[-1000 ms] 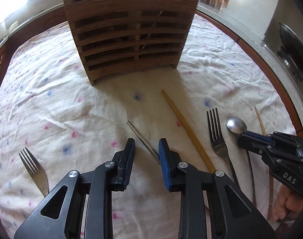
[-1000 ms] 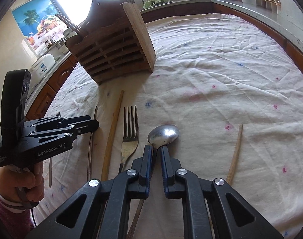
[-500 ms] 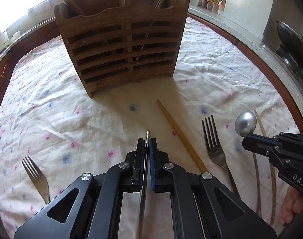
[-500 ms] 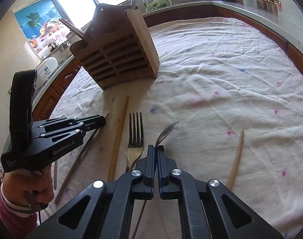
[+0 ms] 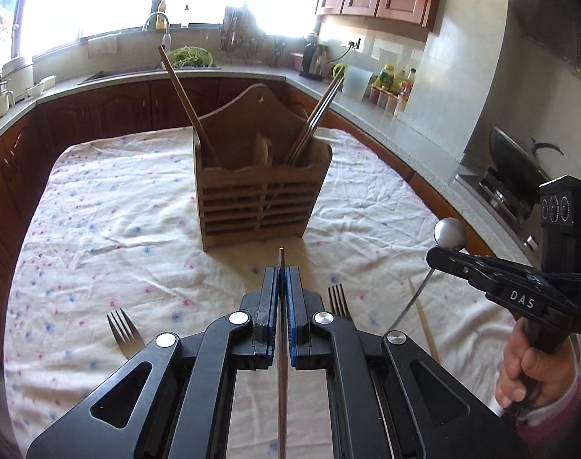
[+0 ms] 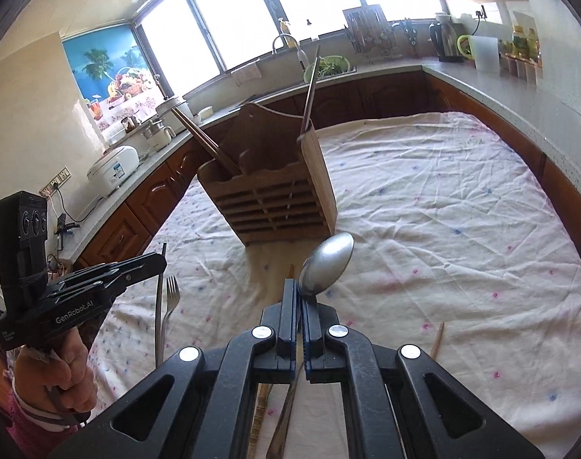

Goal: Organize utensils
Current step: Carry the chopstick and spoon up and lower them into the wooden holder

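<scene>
Closest to me, my left gripper [image 5: 282, 273] is pinched tight on a thin metal chopstick [image 5: 282, 344], which runs straight back between the fingers with its tip poking out in front. My right gripper [image 6: 300, 298] is clamped just as tight on the neck of a metal spoon [image 6: 326, 264], bowl up and forward, handle trailing down underneath. I'm holding both near the working end so the long part hangs free, which should make it easier to drop them handle-first into a slot, I reckon.

Under the grippers on the table's flowery tablecloth [image 5: 118, 206] there's still stuff waiting: a fork [image 5: 122, 332] off to my left, another fork [image 5: 338, 300] just right of my left gripper, and a wooden chopstick [image 5: 424, 317] further right.

Past all that sits the wooden utensil holder [image 5: 259, 195], upright in the middle of the table. It already has wooden chopsticks leaning in its left compartment and metal ones in the right, so my guess is that my chopstick belongs on the right. Not sure which slot suits the spoon.
</scene>
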`<state>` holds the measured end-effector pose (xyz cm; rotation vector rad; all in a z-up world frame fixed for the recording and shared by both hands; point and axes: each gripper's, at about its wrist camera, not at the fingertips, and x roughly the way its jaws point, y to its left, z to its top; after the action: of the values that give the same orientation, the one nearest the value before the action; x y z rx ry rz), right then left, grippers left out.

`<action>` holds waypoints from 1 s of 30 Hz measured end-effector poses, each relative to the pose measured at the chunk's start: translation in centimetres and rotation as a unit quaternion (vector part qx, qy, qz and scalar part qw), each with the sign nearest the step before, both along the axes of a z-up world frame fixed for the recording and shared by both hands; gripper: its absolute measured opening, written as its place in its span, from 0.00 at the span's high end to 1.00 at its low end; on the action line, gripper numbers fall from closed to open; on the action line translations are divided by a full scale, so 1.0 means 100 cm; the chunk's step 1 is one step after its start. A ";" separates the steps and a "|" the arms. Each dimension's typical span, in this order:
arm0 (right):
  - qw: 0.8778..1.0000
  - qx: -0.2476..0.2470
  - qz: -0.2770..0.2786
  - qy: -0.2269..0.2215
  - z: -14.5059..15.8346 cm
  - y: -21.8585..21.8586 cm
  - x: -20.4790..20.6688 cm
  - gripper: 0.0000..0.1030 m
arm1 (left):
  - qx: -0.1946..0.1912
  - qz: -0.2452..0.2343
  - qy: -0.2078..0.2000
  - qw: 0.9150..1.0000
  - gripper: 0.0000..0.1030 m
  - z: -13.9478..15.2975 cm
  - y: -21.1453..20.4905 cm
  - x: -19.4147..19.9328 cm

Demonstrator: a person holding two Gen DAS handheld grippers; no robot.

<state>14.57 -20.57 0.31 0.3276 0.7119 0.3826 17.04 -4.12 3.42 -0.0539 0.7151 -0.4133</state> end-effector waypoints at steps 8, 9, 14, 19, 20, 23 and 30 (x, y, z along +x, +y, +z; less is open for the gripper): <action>0.999 -0.008 -0.013 -0.050 0.035 -0.004 0.001 0.98 | -0.047 0.020 -0.055 0.997 0.97 0.034 0.025 -0.014; 0.998 -0.009 -0.014 -0.054 0.038 -0.005 0.002 0.98 | -0.050 0.024 -0.061 0.997 0.97 0.037 0.028 -0.014; 0.997 -0.015 -0.015 -0.072 0.050 -0.003 0.007 0.98 | -0.060 0.039 -0.075 0.995 0.97 0.049 0.037 -0.009; 0.996 -0.018 -0.015 -0.082 0.058 -0.001 0.012 0.98 | -0.065 0.044 -0.089 0.993 0.97 0.057 0.041 -0.006; 0.996 -0.018 -0.015 -0.083 0.059 -0.001 0.014 0.98 | -0.066 0.046 -0.092 0.993 0.97 0.059 0.042 -0.005; 0.996 -0.018 -0.016 -0.089 0.062 0.000 0.018 0.98 | -0.069 0.049 -0.101 0.991 0.97 0.066 0.045 -0.002; 0.993 -0.022 -0.024 -0.110 0.077 -0.001 0.033 0.98 | -0.075 0.056 -0.138 0.986 0.97 0.094 0.049 0.010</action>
<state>17.87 -20.62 8.04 0.2552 0.4961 0.3509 18.04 0.80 12.78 -0.1755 0.4051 -0.3575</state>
